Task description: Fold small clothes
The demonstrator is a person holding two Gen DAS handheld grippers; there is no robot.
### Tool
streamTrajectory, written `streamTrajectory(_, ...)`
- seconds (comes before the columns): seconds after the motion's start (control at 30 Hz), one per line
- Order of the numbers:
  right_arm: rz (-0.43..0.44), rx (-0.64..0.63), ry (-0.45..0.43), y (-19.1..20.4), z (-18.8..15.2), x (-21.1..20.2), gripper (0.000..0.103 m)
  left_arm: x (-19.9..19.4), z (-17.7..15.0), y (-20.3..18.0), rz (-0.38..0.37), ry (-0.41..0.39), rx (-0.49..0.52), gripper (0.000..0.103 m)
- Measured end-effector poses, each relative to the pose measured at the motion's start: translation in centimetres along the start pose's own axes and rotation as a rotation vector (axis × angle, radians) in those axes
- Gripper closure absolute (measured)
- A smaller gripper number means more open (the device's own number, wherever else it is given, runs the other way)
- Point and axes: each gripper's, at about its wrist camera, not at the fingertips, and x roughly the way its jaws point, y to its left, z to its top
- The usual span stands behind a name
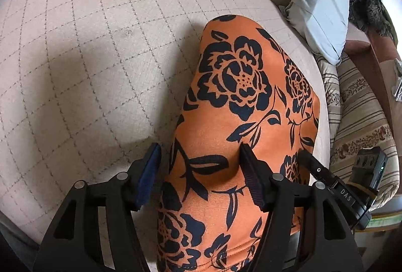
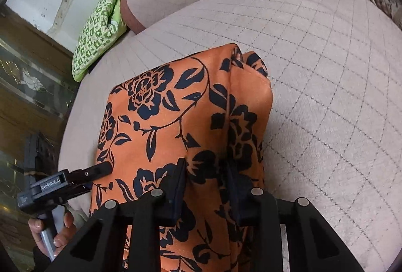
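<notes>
One orange floral garment (image 1: 241, 106) lay folded lengthwise on the checked bed cover (image 1: 88, 46), filling the centre and lower half of both views. The left tongs (image 1: 198, 166) were spread, straddling the garment's left edge. The right tongs (image 2: 206, 181) pinched a raised ridge of cloth at lower centre. For a clean fold, both grips would need to hold all layers and travel evenly. Count: one garment, two tongs, one pale pillow (image 1: 319, 3), one green patterned cloth (image 2: 98, 31).

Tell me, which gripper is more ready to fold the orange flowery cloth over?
Probably the right gripper: the orange cloth is bunched into a ridge between its fingers. The left gripper stands open, only straddling the cloth's edge.
</notes>
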Motion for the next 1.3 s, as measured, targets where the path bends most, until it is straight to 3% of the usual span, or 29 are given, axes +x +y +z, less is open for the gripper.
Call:
streamTrajectory(0.23,-0.016,0.036,0.031,0.4,0.4,0.6,0.068,0.5,0.1,-0.3,0.018,0.014,0.012,0.035)
streamTrajectory(0.3,0.024,0.103,0.034,-0.2,0.4,0.8,0.063,0.7,0.2,-0.5,0.023,0.018,0.017,0.035)
streamTrajectory(0.4,0.056,0.139,0.067,-0.8,0.9,1.2,0.063,0.8,0.5,-0.5,0.022,0.028,0.015,0.034)
streamTrajectory(0.57,0.201,0.290,0.101,-3.7,1.3,2.2,0.063,1.2,0.6,-0.9,0.032,0.028,0.032,0.032)
streamTrajectory(0.63,0.219,0.299,0.115,-3.9,1.4,2.4,0.063,1.3,0.5,-1.2,0.040,0.026,0.044,0.030)
streamTrajectory(0.73,0.140,0.208,0.135,-2.4,1.7,2.4,0.065,1.6,0.5,-1.6,0.050,0.036,0.063,0.027)
streamTrajectory(0.87,-0.021,0.108,0.118,-0.2,1.7,2.4,0.079,2.1,1.2,-1.8,0.044,0.069,0.062,0.023)
streamTrajectory(1.0,-0.001,0.153,0.072,-0.8,1.2,1.2,0.092,2.6,1.9,-1.9,0.020,0.097,0.036,0.020)
streamTrajectory(1.07,0.015,0.168,0.039,-1.1,0.8,-0.1,0.095,1.7,1.9,-1.6,-0.003,0.087,0.001,0.028)
streamTrajectory(1.1,0.015,0.170,0.014,-1.1,0.6,-0.9,0.096,1.4,1.7,-1.6,-0.032,0.087,-0.006,0.044)
streamTrajectory(1.13,0.011,0.162,-0.020,-1.0,0.3,-2.0,0.096,1.0,1.6,-1.5,-0.044,0.080,-0.008,0.048)
streamTrajectory(1.23,-0.026,0.140,-0.061,-0.7,-0.6,-3.5,0.096,1.1,1.2,-0.9,-0.044,0.054,-0.018,0.055)
streamTrajectory(1.3,-0.054,0.126,-0.037,-1.1,-0.8,-2.5,0.096,2.1,1.3,-0.2,-0.044,0.061,-0.043,0.055)
